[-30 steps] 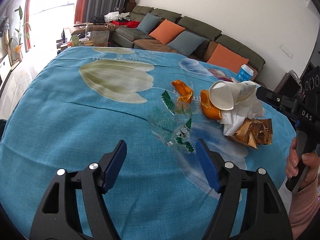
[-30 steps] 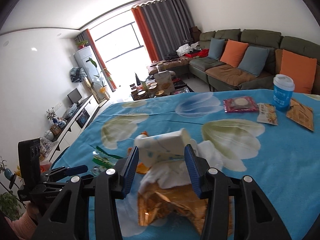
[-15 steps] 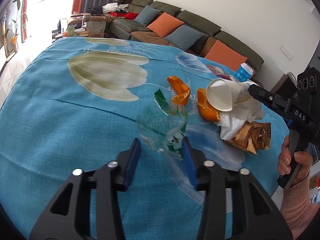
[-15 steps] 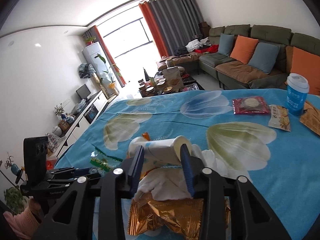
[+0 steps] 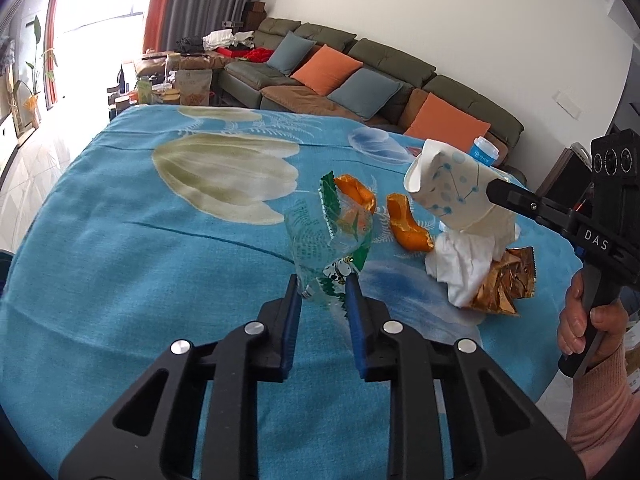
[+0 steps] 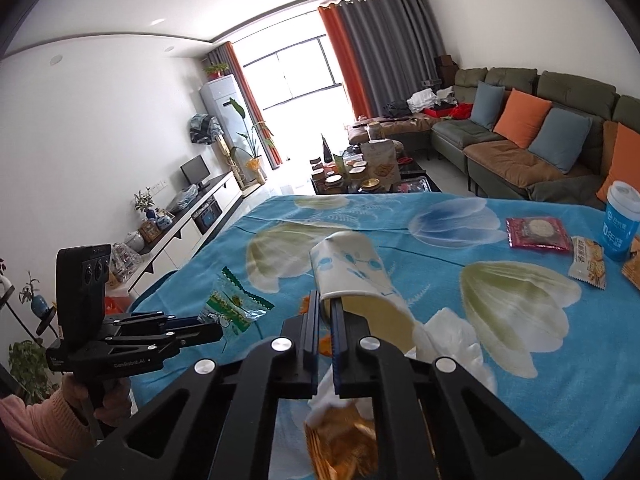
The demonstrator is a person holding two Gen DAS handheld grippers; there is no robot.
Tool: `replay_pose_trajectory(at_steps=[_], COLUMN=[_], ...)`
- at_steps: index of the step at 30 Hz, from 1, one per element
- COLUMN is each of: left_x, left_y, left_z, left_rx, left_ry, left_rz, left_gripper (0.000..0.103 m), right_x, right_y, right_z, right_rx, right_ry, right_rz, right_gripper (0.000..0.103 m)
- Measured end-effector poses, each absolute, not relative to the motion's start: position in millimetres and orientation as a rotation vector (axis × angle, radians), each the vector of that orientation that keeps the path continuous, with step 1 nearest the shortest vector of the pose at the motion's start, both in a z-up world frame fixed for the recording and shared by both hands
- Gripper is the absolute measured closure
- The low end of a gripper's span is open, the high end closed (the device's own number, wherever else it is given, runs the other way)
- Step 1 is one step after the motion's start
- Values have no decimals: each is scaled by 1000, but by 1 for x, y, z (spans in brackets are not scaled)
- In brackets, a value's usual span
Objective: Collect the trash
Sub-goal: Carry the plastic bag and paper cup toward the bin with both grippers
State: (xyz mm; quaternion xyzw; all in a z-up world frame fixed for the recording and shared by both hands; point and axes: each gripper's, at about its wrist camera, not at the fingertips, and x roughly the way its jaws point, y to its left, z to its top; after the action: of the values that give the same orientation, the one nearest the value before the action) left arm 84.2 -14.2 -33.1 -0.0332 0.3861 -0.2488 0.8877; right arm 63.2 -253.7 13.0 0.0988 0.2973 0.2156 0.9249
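My left gripper point(image 5: 322, 288) is shut on a clear green-printed plastic wrapper point(image 5: 328, 248) and holds it above the blue tablecloth point(image 5: 140, 240); the wrapper also shows in the right wrist view point(image 6: 234, 308). My right gripper point(image 6: 327, 304) is shut on the rim of a white paper cup point(image 6: 352, 272) and holds it lifted and tilted; the cup also shows in the left wrist view point(image 5: 448, 192). Two orange peels point(image 5: 408, 224) lie on the cloth. A white tissue point(image 5: 464, 260) and a gold foil wrapper point(image 5: 504, 284) lie under the cup.
A blue cup point(image 6: 620, 220), a red snack packet point(image 6: 536, 234) and other snack packets point(image 6: 588, 264) lie at the table's far right. A green sofa with orange and blue cushions point(image 5: 360, 76) stands behind the table. A cluttered coffee table point(image 6: 360, 172) stands beyond the far edge.
My left gripper closed on the plastic wrapper and lifted it. My right gripper closed on the paper cup's rim and raised it off the tissue.
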Motion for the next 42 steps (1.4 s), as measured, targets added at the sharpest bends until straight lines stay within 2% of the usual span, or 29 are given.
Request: replay_pose_trajectory(at_steps=[15,42], left_x=[57,32], left_y=[26,86], left_z=[-11,-1], left_rx=[-68,-65], left_ry=[715,683], left_rz=[-420,-240], left_gripper=[81,81], right_x=[57,67], right_y=[-187,-105], right_z=[29,28], right_rx=[124,135], right_ry=[580,613], right_rz=[551,746], right_gripper=[101,101])
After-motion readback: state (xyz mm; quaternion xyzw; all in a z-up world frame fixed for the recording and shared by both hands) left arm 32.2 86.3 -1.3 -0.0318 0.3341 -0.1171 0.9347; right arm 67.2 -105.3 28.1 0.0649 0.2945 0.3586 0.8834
